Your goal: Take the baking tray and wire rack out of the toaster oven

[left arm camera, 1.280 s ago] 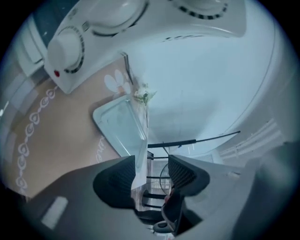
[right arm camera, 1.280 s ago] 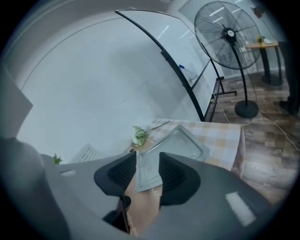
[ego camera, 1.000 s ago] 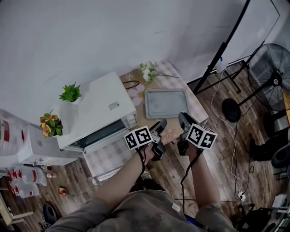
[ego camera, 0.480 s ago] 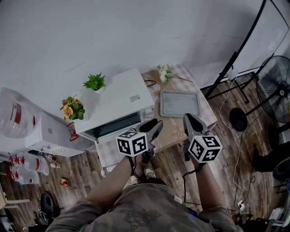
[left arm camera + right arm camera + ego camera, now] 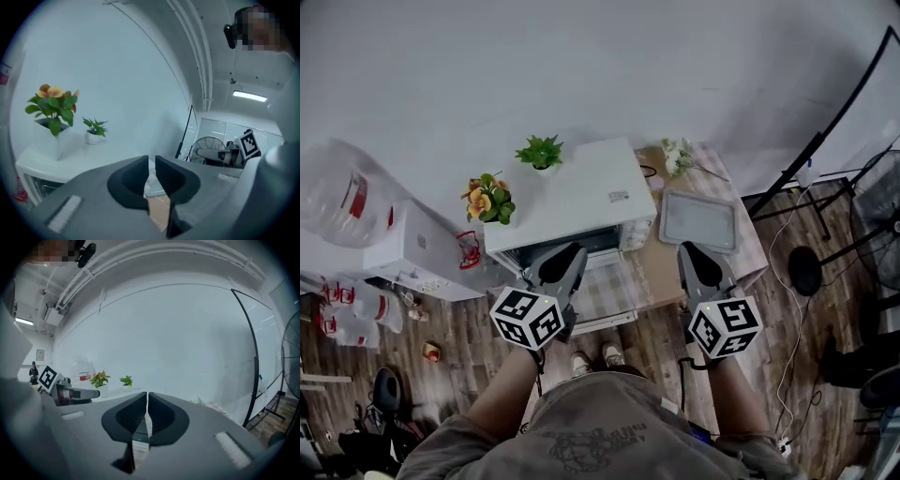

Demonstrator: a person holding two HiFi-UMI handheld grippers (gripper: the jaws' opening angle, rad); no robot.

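The white toaster oven stands on the table with its dark front opening facing me. The grey baking tray lies flat on the table to the oven's right. I cannot make out the wire rack. My left gripper hovers in front of the oven's opening, jaws together with nothing between them. My right gripper hovers near the tray's front edge, clear of it, also shut and empty. Both point roughly level toward the wall.
Two potted plants stand at the oven's back left, and white flowers lie behind the tray. A water bottle is at the left. A black stand, a fan and floor cables are at the right.
Both grippers have lifted and drawn back from the table toward me, rolling as they went. The left one has swung left, in front of the oven. The tray has stayed on the table.
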